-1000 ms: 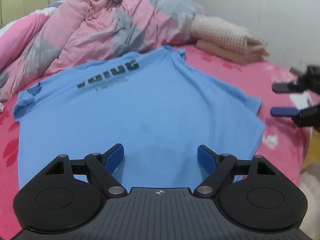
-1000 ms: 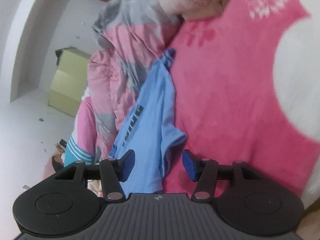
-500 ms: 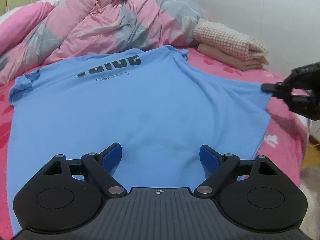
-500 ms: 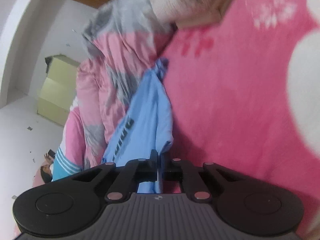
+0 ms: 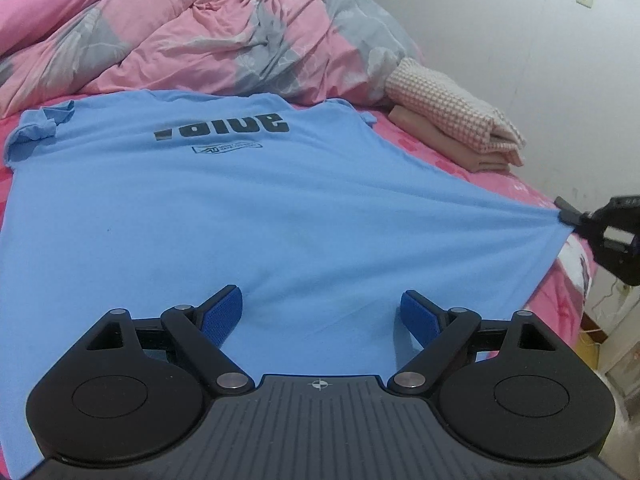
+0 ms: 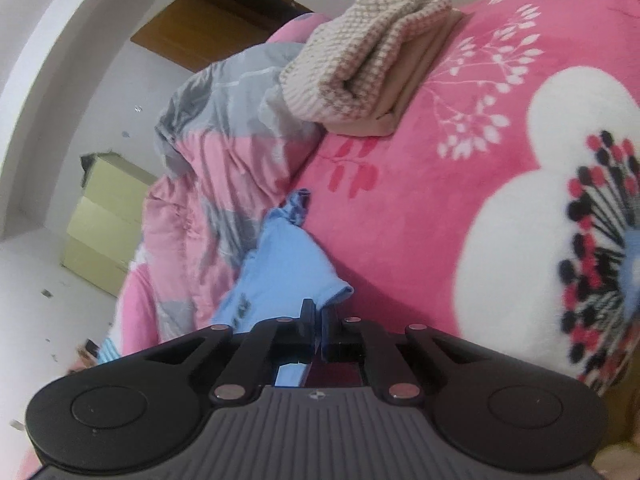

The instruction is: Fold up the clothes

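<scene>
- Left gripper (image 5: 322, 312) is hovering low over the near part of the blue T-shirt (image 5: 248, 216), its blue-padded jaws standing wide apart with nothing pinched between them.
- Right gripper (image 6: 318, 320) is clamping the T-shirt's hem corner, jaws pressed together on the blue cloth; in the left wrist view it is showing at the right edge (image 5: 568, 214), with the fabric running taut in a straight fold line toward it.
- Blue T-shirt is lying spread flat on the pink bed cover (image 6: 420, 208), dark printed lettering (image 5: 222, 130) facing up and reading upside down from the left camera, and one sleeve (image 5: 38, 126) is bunching at the far left.
- Pink and grey quilt (image 5: 224, 36) is lying heaped just beyond the shirt's collar end.
- Folded waffle-knit cloth (image 5: 444, 110) is sitting on a folded peach piece (image 5: 432, 144), beside the quilt and clear of the shirt.
- Yellow-green drawers (image 6: 104, 232) are standing by the white wall (image 5: 520, 32) past the bed.
</scene>
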`<state>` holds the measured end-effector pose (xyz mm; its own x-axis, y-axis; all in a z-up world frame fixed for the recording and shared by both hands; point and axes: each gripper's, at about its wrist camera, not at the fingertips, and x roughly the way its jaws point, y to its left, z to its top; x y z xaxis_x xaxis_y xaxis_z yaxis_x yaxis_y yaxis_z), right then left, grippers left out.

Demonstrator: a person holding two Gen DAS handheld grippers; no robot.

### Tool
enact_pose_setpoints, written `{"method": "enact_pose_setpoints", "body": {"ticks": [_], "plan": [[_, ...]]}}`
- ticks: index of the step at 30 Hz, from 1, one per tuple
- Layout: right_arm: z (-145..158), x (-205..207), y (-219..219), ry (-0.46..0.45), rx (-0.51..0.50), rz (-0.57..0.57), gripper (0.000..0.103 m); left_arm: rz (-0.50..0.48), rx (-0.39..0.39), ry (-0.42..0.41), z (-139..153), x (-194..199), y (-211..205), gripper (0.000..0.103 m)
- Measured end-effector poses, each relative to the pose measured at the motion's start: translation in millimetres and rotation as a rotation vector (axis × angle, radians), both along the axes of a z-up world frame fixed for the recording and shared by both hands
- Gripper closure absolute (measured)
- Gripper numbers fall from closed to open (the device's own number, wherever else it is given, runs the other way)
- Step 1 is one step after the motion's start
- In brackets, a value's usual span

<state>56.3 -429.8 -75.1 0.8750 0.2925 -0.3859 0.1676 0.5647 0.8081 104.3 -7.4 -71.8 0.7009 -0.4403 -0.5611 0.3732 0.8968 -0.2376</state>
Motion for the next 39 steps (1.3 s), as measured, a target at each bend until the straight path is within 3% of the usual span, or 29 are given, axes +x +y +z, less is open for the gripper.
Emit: {"method": "enact_pose_setpoints", "body": {"ticks": [5,8,12,15,18,22,25,27,30,33,39], "plan": [[-23,0,3,0.116,-0.061,0.061,0.099,0.000,0.022,0.007,11,-1,-1,0.016],[-20,-7,1,0.128,-0.087,0.094,0.097,-0.003,0.019,-0.015,25,-1,-1,0.016],[4,-20,-8,0.099,-0.191,0.082,0.083,-0.016,0.035,-0.039,39,7,-10,0.015],[18,-21,-9,0.041,-0.229,0.078,0.080,-0.024,0.046,-0.041,45,19,-20,0.015],[23,-5,2,-0.019,-0.256,0.102,0.068,-0.026,0.069,-0.045,52,38,-34,0.015],[14,27,17,-0.043,-0.329,0.127,0.059,-0.040,0.119,-0.104,74,81,-63,0.014],[0,41,24,-0.021,-0.374,0.145,0.059,-0.047,0.156,-0.154,89,127,-92,0.009],[-7,41,27,-0.026,-0.390,0.162,0.060,-0.042,0.180,-0.146,94,166,-111,0.007],[-18,40,31,-0.036,-0.417,0.186,0.070,-0.050,0.227,-0.116,94,224,-144,0.007],[-25,33,30,-0.064,-0.434,0.190,0.083,-0.071,0.348,-0.133,81,273,-185,0.007],[-33,30,21,-0.107,-0.389,0.200,0.085,-0.162,0.582,-0.096,44,330,-245,0.008]]}}
